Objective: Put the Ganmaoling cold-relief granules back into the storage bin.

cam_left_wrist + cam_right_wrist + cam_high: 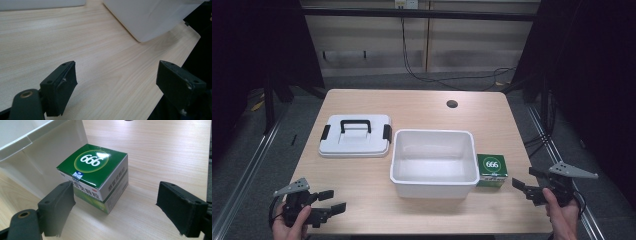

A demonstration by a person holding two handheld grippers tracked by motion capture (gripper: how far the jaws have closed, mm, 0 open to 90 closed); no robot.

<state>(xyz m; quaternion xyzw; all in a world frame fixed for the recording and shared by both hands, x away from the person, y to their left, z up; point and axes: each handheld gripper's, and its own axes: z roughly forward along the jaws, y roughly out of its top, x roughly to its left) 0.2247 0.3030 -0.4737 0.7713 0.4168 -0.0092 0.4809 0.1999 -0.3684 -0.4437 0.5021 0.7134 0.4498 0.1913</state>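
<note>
High view: my right gripper (pixel 524 186) hangs off the table's right front corner with its jaws spread and pointed at the green box (pixel 492 170), which sits on the wood just beside the right wall of the white bin (pixel 433 185). The box is the nearest thing to that tool, so I judge it is what I am lining up to pick. It stands flat on its base, lid face up, the round white "666" mark readable from above. Placed so close to the bin, it should need only a short lift over the rim, if the bin is where it is to go.

In the right gripper view the green box (pixel 96 176) lies ahead of the spread jaws and a little toward the left one, not yet between them and not touched. One corner faces me, so I would expect to turn my wrist to square the pads on two flat sides.

My left gripper (pixel 328 205) waits near the front left edge, released as well and holding nothing, bare table (pixel 75 50) between its jaws in the left gripper view. The bin's lid (pixel 356 136), white with a black handle and black side clips, lies flat to the left of the bin, leaving the bin mouth free.
</note>
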